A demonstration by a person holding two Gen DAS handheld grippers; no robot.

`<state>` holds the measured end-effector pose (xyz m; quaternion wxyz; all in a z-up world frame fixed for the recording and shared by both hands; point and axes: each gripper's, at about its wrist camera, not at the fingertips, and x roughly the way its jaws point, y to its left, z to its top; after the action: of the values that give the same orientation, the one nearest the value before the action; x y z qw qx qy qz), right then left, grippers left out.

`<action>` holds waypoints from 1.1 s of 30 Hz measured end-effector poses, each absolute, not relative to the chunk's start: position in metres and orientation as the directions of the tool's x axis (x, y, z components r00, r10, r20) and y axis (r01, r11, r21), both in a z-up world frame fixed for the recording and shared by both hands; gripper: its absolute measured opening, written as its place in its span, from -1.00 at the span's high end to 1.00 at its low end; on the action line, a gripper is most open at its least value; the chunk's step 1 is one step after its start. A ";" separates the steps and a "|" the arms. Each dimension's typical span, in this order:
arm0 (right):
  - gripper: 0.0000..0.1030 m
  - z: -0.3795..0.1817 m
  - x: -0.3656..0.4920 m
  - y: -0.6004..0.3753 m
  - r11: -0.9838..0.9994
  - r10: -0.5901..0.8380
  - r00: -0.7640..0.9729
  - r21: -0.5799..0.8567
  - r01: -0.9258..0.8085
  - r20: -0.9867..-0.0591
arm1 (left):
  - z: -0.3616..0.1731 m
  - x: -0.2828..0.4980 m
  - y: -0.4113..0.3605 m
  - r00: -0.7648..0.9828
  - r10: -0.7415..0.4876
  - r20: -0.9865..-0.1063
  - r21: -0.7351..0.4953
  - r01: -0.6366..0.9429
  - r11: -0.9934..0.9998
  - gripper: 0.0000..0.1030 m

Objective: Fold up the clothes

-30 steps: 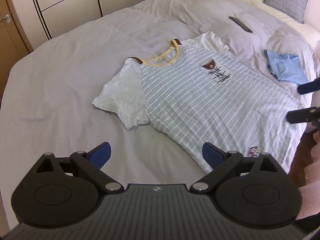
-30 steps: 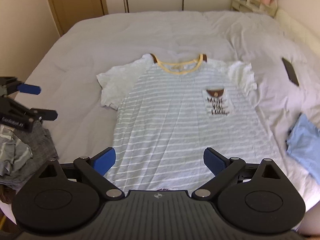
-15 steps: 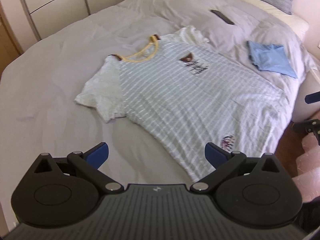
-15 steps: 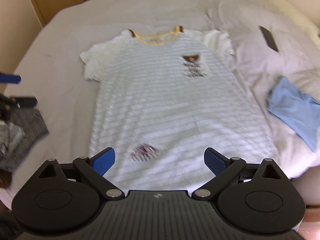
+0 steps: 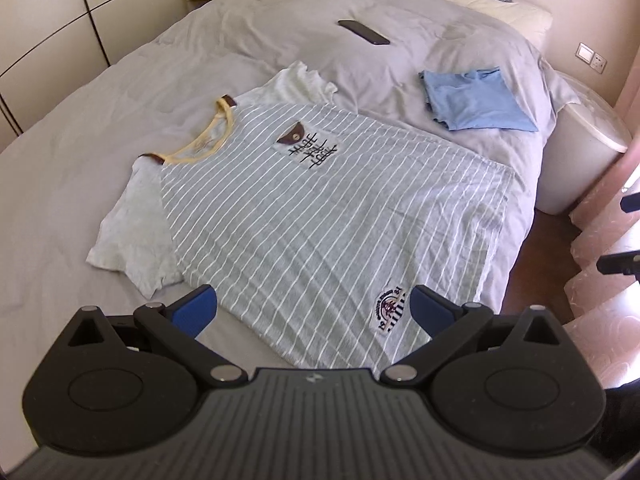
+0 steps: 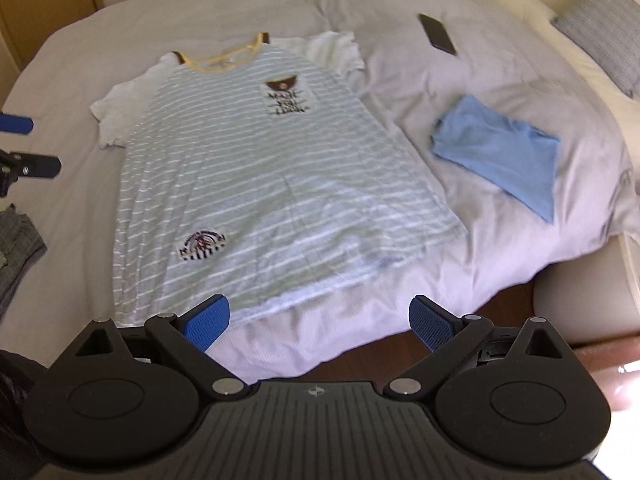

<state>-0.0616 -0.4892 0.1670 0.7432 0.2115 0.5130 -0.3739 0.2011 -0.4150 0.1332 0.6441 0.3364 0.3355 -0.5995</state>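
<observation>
A pale green and white striped T-shirt [image 5: 320, 208] with a yellow collar and white sleeves lies flat, face up, on the grey bed [image 5: 60, 160]; it also shows in the right wrist view [image 6: 260, 176]. My left gripper [image 5: 312, 308] is open and empty, above the shirt's left bottom hem. My right gripper [image 6: 320, 322] is open and empty, hanging over the bed's foot edge below the shirt's hem. Each gripper shows at the edge of the other's view: the left gripper's fingers [image 6: 24, 144], the right gripper's fingers [image 5: 624, 236].
A folded light blue garment [image 5: 476, 100] lies on the bed right of the shirt, also in the right wrist view [image 6: 504, 156]. A dark phone [image 5: 363, 32] lies further up the bed. Grey clothes [image 6: 16, 248] lie at the left edge. A white rounded piece of furniture [image 5: 576, 152] stands beside the bed.
Both grippers have pulled back toward the foot of the bed and swung right. The shirt's bottom hem and logo have come into view. Both grippers stay open.
</observation>
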 end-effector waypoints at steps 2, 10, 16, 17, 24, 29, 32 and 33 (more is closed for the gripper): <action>-0.91 0.165 -0.066 -0.488 0.625 -0.333 0.190 -0.065 0.778 -0.924 | 0.134 0.200 -0.415 0.056 -0.542 -0.838 0.034 0.998 0.052 -0.97; -0.91 0.157 -0.064 -0.479 0.632 -0.298 0.203 -0.034 0.774 -0.933 | 0.133 0.209 -0.402 0.089 -0.517 -0.851 0.054 0.995 0.084 -0.97; -0.92 0.152 -0.045 -0.480 0.683 -0.281 0.232 -0.024 0.730 -0.931 | 0.134 0.228 -0.379 0.144 -0.530 -0.836 0.071 0.985 0.156 -0.97; -0.92 0.150 -0.038 -0.479 0.702 -0.277 0.238 -0.027 0.712 -0.931 | 0.133 0.234 -0.374 0.158 -0.525 -0.837 0.079 0.982 0.170 -0.97; -0.92 0.137 0.034 -0.469 0.849 -0.259 0.314 -0.061 0.524 -0.913 | 0.111 0.315 -0.348 0.229 -0.485 -0.844 0.098 0.955 0.282 -0.97; -0.87 0.119 0.122 -0.452 0.929 -0.255 0.394 -0.111 0.353 -0.883 | 0.077 0.401 -0.357 0.240 -0.470 -0.850 0.104 0.950 0.296 -0.91; -0.73 0.109 0.183 -0.446 0.951 -0.275 0.436 -0.177 0.252 -0.857 | 0.055 0.446 -0.374 0.251 -0.480 -0.841 0.143 0.958 0.249 -0.83; -0.64 0.105 0.201 -0.446 0.956 -0.274 0.450 -0.189 0.226 -0.850 | 0.046 0.459 -0.381 0.265 -0.485 -0.833 0.178 0.960 0.218 -0.77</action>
<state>0.2007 -0.4459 0.1050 0.8513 -0.0241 0.5032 -0.1469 0.4586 -0.3810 0.0464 0.7082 0.3620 0.3277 -0.5100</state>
